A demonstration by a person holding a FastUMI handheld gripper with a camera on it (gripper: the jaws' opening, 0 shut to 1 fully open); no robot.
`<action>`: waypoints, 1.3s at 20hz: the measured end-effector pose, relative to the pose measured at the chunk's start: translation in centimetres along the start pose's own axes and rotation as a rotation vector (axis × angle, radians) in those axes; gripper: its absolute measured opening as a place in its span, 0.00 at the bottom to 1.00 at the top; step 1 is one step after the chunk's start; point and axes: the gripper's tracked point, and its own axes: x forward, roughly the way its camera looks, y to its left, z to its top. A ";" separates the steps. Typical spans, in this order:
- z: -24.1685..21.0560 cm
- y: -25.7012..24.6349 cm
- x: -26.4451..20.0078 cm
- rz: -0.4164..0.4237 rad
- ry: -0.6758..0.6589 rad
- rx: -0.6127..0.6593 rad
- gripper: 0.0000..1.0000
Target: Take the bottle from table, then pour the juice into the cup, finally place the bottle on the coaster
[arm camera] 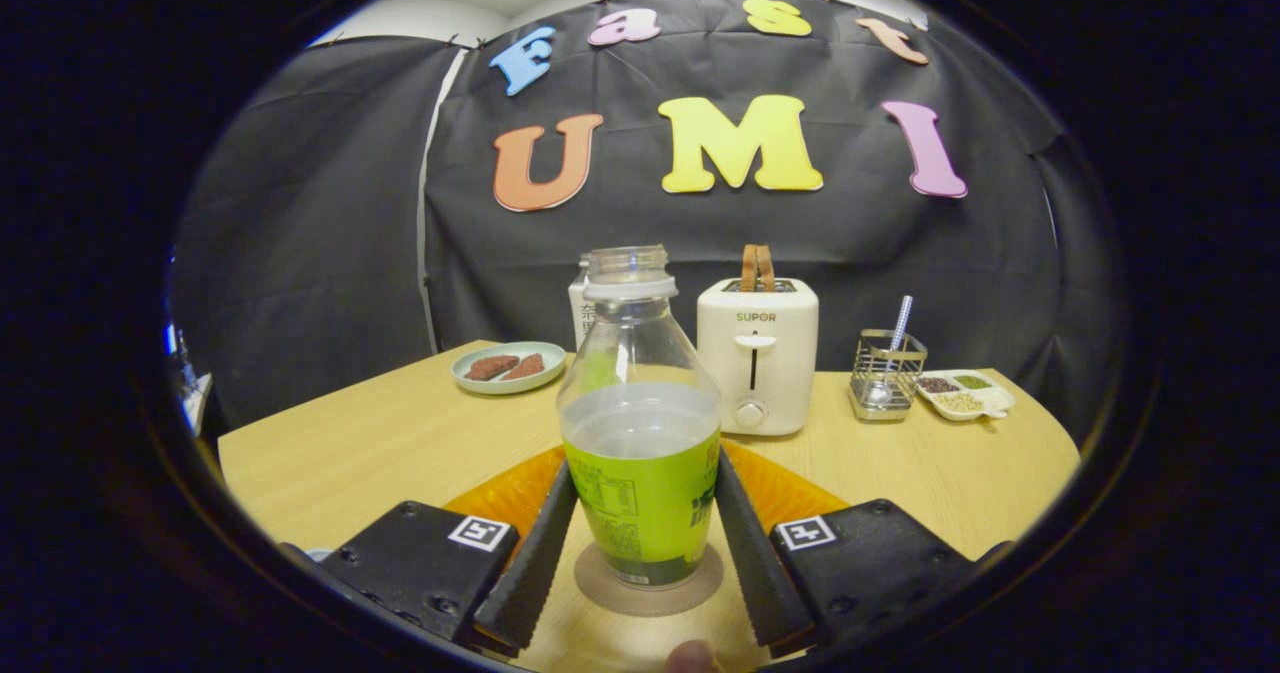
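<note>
Clear plastic bottle (640,423), green label, uncapped: upright on round brown coaster (648,585), light wooden counter (380,443). Claw (645,538) flanks its sides; grip contact cannot be told.

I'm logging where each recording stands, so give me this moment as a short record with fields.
bottle: upright on the coaster, uncapped, part full
gripper: fingers on either side of the bottle's labelled lower part, seemingly touching it; grip unclear
orange mat: under the fingers, behind the coaster
toaster: beyond the bottle
plate: beyond the bottle, beside the toaster, two brown pieces on it
wire holder: toaster's other side
table: light wood
</note>
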 end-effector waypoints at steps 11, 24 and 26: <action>1.8 -0.8 -7.4 -0.055 -0.083 0.034 1.00; 1.8 -0.5 -32.0 -0.256 -0.263 -0.022 1.00; 0.6 0.0 -35.1 -0.265 -0.273 -0.011 1.00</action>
